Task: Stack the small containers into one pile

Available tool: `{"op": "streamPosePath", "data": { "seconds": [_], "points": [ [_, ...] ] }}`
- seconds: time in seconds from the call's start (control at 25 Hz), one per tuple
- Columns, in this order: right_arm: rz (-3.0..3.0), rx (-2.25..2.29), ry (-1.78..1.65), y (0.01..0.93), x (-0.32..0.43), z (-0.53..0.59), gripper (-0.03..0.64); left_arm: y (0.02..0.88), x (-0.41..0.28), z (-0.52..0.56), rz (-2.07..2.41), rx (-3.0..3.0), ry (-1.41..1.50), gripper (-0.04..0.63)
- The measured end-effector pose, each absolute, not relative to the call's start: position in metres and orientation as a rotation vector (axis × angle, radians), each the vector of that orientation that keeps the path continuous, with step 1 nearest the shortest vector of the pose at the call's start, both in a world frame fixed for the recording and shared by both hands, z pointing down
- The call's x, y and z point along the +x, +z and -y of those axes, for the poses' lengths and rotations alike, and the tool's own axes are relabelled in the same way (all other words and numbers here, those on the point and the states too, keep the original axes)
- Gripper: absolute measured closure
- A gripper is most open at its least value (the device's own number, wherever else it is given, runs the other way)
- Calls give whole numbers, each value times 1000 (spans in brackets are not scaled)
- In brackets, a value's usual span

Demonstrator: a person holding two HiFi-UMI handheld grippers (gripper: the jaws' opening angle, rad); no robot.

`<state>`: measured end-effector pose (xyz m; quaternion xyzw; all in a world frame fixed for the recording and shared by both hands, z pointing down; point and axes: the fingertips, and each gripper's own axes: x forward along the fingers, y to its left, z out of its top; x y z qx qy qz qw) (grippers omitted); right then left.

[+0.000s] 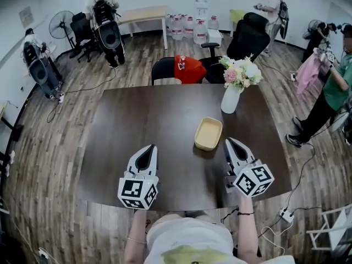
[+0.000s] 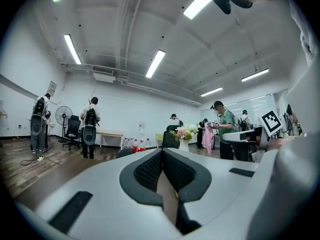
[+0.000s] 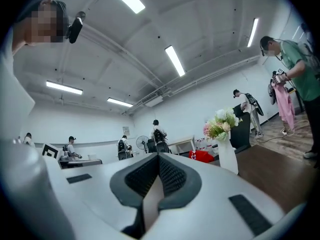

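A small yellow container (image 1: 208,133) rests on the dark table (image 1: 137,120), just left of a white vase of flowers (image 1: 231,98); whether others are nested inside it I cannot tell. My left gripper (image 1: 147,150) hovers near the table's front edge, left of the container, jaws shut with nothing held. My right gripper (image 1: 232,143) hangs just right of the container, also shut and empty. Both point level. In the left gripper view the left gripper (image 2: 162,156) has its pads together; in the right gripper view the right gripper (image 3: 158,161) looks the same.
A black chair with a red cloth (image 1: 188,69) stands behind the table, another office chair (image 1: 246,37) beyond it. People stand around the room, one at the right (image 1: 333,87). A power strip and cable (image 1: 286,215) lie on the floor at the front right.
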<state>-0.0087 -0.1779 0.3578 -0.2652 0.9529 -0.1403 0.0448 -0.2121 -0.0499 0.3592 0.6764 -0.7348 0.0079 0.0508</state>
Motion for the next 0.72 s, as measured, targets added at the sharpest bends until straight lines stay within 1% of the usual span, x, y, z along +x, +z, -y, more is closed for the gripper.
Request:
{"op": "streamPosePath", "data": {
  "seconds": [0.72],
  "points": [
    [-2853,-995,-267,342,8,179,595,345,-224,35,2346,1975,15,571]
  ]
}}
